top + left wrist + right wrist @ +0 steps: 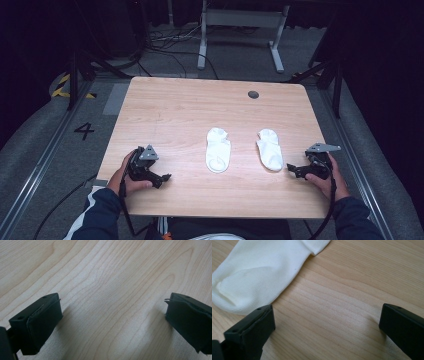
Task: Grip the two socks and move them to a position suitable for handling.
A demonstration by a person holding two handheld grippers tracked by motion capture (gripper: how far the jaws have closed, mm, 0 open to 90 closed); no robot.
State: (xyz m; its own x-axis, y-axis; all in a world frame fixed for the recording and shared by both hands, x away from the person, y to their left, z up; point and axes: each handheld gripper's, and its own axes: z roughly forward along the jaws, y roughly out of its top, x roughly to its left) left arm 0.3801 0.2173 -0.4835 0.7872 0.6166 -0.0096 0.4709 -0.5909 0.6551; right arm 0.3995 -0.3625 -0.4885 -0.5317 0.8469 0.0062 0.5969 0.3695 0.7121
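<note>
Socks first, from the high view: lying flat on the wooden table (165, 105), two white ones side by side and apart, the left sock (218, 150) near the middle, the right sock (270, 148) toward the person's right, both pointing lengthwise away from the near edge. Resting on the table at the near left, well apart from the left sock, the left gripper (166, 177), held in the left hand (131, 175); sitting just beside the right sock's near end, the right gripper (291, 170), held in the right hand (327, 175) and pointing inward toward it. Looking next along the left gripper view: jaws standing spread wide over bare wood grain, pinching nothing. Turning to the right gripper view: jaws likewise spread wide and holding nothing, with the right sock (262, 272) lying at upper left, its rounded end close to one jaw yet seemingly not touching, though hard telling at this close angle. Judging the handling: soft, thin, light knit, likely draping and folding as soon as lifted, not fragile, slightly prone to sliding on smooth wood. Probably best taking hold at a single edge, such as the cuff opening or the toe end, pinching low against the table to catch the fabric.
</note>
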